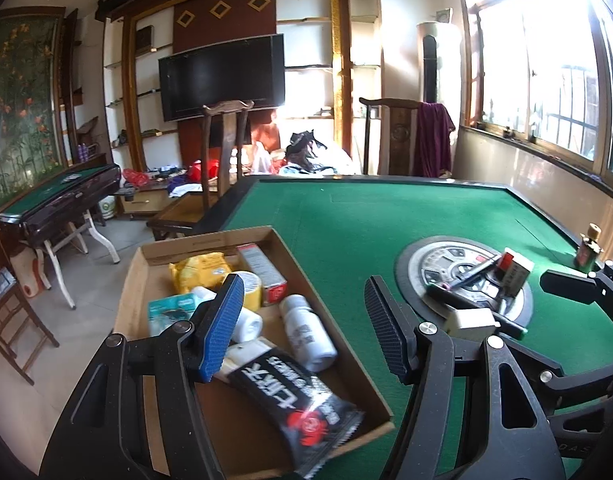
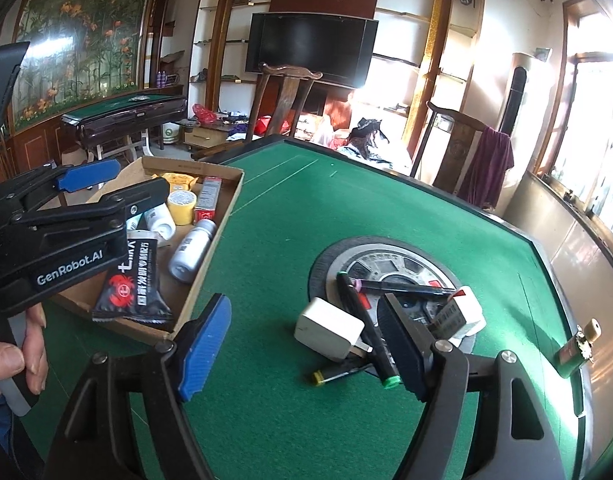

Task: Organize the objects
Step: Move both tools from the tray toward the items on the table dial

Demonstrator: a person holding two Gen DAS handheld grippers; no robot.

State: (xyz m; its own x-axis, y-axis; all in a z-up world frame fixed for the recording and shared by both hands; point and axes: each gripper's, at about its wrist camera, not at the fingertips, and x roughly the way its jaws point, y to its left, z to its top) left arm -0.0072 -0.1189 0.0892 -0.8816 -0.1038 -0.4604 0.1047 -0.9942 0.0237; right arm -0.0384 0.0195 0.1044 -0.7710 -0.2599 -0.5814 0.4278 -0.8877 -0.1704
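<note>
Two sets of tongs over a green felt worktop (image 2: 290,216). Left tongs (image 1: 302,328) held apart and empty above the right rim of a cardboard tray (image 1: 334,320); seen side-on from the right wrist view as left tongs (image 2: 118,184), body lettered "GenRobot.AI", gripped by a hand (image 2: 14,356). Right tongs (image 2: 302,348) likewise spread, gripping nothing, low over the clutter on the round centre dial (image 2: 390,264).

Counted in the tray: one black sachet (image 1: 294,396) with white Chinese characters and a red crab emblem, two white bottles (image 1: 308,332) with print too blurred to read, one yellow tape roll (image 1: 252,288), one red-and-grey box (image 1: 262,276), one yellow pouch (image 1: 200,270), one teal packet (image 1: 166,308). Sachet tail overhanging the tray's near edge.

On and around the dial, still outside the tray: one white charger (image 2: 330,330), two black pens, one with a green cap (image 2: 392,380), one white-and-red box (image 2: 464,312) with a barcode, one small yellow-tipped stick (image 2: 338,376). One small green bottle (image 2: 574,350) upright near the worktop's right edge, well apart from the rest.

Bare felt beyond the dial up to the far black rim; tray hanging over the left edge.
</note>
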